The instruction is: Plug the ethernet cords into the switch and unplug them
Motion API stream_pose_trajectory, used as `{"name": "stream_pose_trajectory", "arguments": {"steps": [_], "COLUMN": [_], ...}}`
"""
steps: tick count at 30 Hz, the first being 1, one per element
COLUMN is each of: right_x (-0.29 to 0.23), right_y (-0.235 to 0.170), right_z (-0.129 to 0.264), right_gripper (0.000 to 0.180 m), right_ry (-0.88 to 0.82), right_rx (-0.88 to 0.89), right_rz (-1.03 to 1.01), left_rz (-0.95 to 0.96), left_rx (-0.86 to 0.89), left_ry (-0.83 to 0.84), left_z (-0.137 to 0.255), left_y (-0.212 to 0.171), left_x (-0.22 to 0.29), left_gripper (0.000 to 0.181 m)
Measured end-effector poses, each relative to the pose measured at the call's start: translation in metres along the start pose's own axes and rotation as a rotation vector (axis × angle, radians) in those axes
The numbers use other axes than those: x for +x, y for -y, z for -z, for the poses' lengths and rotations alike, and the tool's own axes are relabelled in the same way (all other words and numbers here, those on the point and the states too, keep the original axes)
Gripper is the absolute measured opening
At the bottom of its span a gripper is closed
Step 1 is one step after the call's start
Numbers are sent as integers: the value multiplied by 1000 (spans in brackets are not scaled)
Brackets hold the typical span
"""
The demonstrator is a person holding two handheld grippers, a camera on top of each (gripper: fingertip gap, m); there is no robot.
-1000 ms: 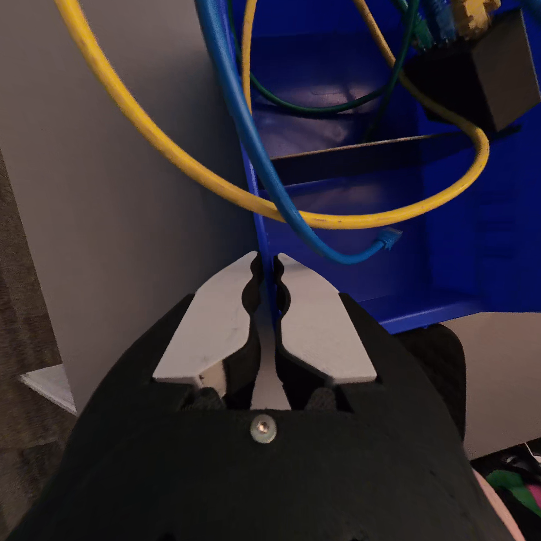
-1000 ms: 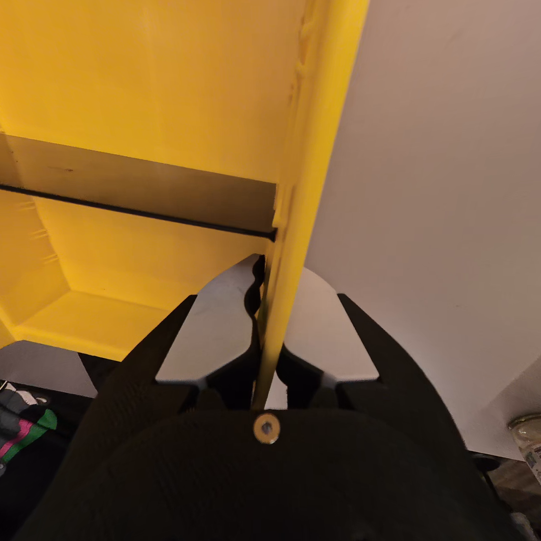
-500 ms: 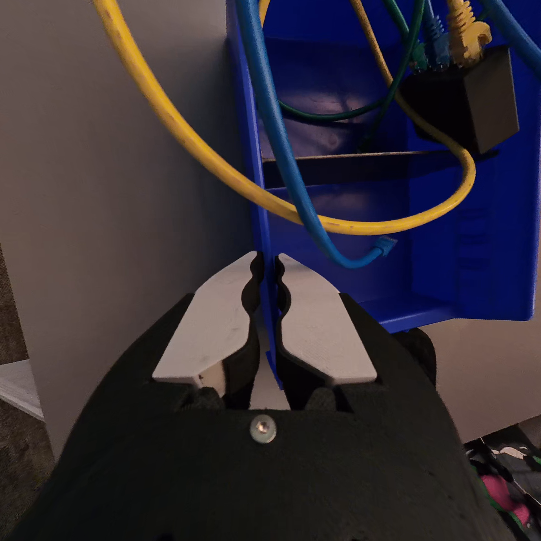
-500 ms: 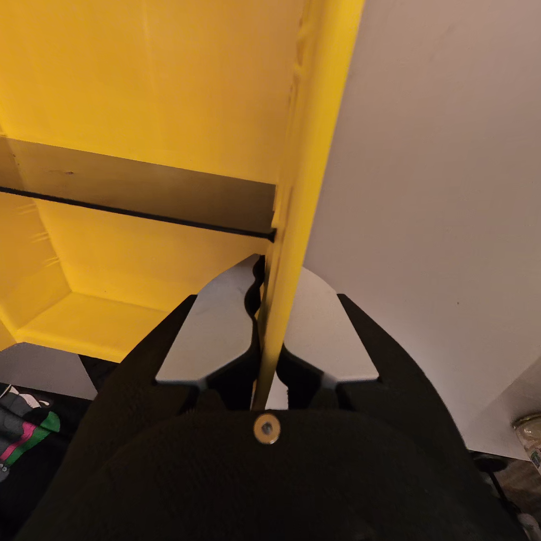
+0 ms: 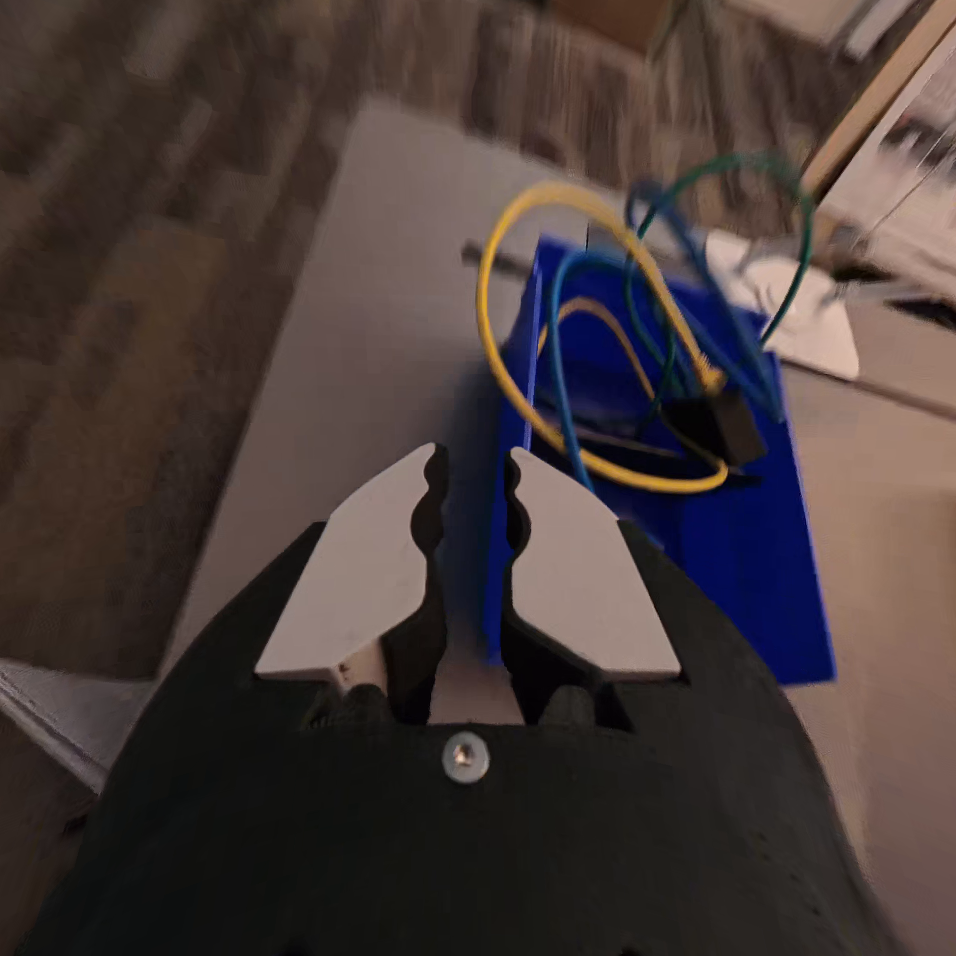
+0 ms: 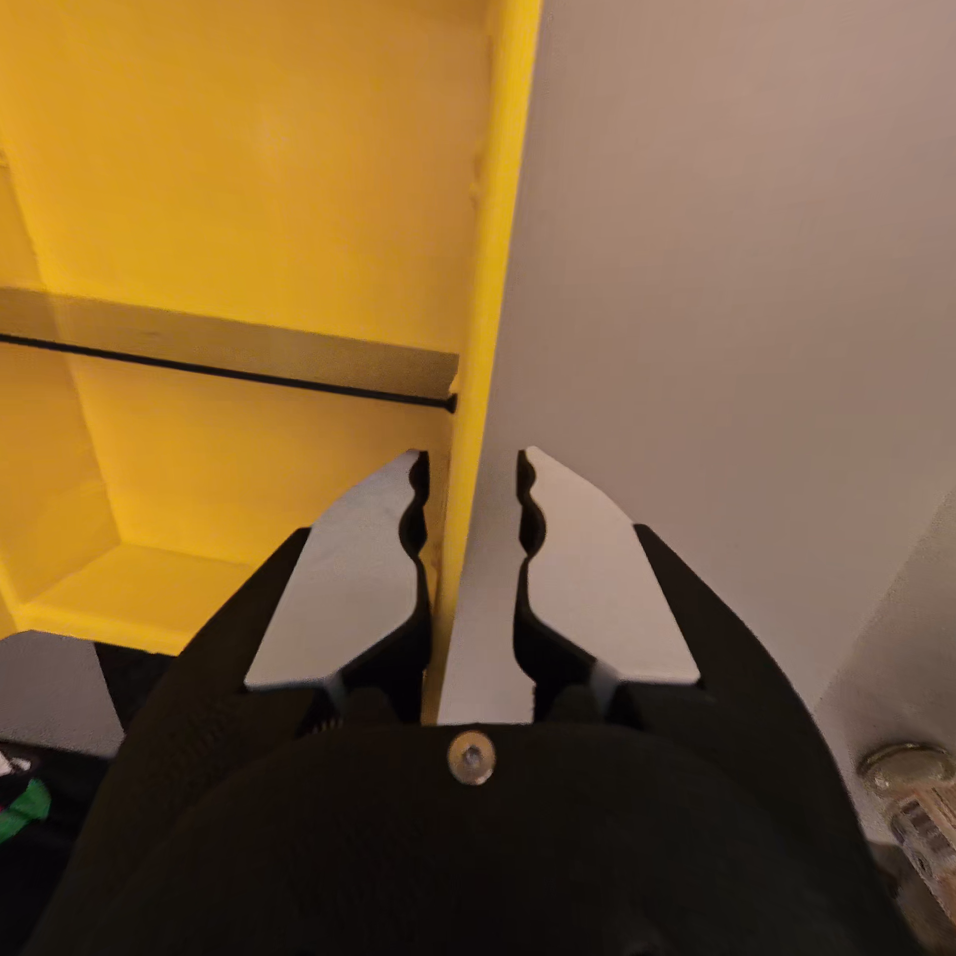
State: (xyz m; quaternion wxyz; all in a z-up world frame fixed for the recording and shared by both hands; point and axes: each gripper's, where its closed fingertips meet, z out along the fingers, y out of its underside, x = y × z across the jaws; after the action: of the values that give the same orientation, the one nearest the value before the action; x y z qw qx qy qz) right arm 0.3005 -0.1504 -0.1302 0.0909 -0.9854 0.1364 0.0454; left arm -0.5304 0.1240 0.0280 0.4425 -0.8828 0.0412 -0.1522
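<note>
In the blurred left wrist view, a blue bin (image 5: 724, 569) stands on a grey table (image 5: 362, 310). It holds a black switch (image 5: 724, 424) with a yellow cord (image 5: 486, 320), a blue cord (image 5: 558, 362) and a green cord (image 5: 796, 248) looping out. My left gripper (image 5: 473, 455) is open; the bin's left wall runs between its fingers and the pads do not press on it. In the right wrist view, my right gripper (image 6: 472, 455) is open astride the right wall (image 6: 496, 258) of a yellow bin (image 6: 258, 155). The right pad stands clear of the wall.
A grey divider (image 6: 233, 331) crosses the yellow bin. A pale tabletop (image 6: 724, 258) lies right of it, with a glass jar (image 6: 910, 807) at the lower right. Wood floor (image 5: 103, 258) lies left of the grey table. Dark cloth with green (image 6: 26, 817) is at the lower left. One gripper's finger ends stand about 90 cm off the other's.
Both grippers were shut on their bins' walls and have now opened, letting go. The left view has swung and drawn back, so the blue bin looks farther off.
</note>
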Motion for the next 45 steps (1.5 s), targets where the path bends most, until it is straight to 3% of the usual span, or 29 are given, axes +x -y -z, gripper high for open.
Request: {"name": "stream_pose_trajectory", "arguments": {"steps": [3, 7, 12, 16, 19, 23, 25, 28, 29, 30, 32, 34, 38, 41, 45], "right_x": [5, 19, -15, -84, -138, -189, -209, -226, -230, -234, -247, -248, -240, -244, -250], "right_y": [20, 47, 80, 84, 79, 86, 90, 94, 94, 94, 95, 97, 102, 104, 104], "right_z": [29, 84, 179, 249, 279, 287, 292, 295, 294, 293, 288, 279, 267, 262, 259], "right_gripper": [46, 60, 66, 72, 74, 75, 74, 74, 74, 73, 72, 72, 72, 72, 72], "right_ry": [-29, -236, -533, -668, -775, -749, -674, -555, -508, -456, -360, -367, -455, -391, -337], "right_rx": [188, 468, 960, 1362, 1561, 1614, 1647, 1671, 1678, 1696, 1700, 1651, 1570, 1563, 1548], "right_rz": [-3, 40, 159, 259, 391, 474, 490, 475, 465, 462, 500, 536, 579, 586, 598], "left_rz": [-212, -451, -498, -531, -542, -540, -434, -179, -127, -100, -116, -150, -145, -187, -157], "left_rx": [269, 480, 437, 484, 500, 487, 446, 242, 180, 133, 17, -76, -199, -279, -255], "left_ry": [112, 326, 384, 393, 377, 292, 90, -336, -404, -408, -259, -136, -162, -53, -13], "left_z": [38, 62, 53, 58, 61, 56, 46, 30, 24, 14, -13, -34, -68, -94, -132], "left_y": [45, 66, 72, 78, 78, 74, 65, 40, 35, 30, 14, 1, -19, -34, -37], "left_x": [19, 51, 84, 104, 116, 134, 154, 193, 199, 198, 181, 168, 183, 175, 169], "left_gripper": [24, 37, 60, 63, 63, 65, 62, 56, 55, 54, 60, 62, 65, 75, 81]}}
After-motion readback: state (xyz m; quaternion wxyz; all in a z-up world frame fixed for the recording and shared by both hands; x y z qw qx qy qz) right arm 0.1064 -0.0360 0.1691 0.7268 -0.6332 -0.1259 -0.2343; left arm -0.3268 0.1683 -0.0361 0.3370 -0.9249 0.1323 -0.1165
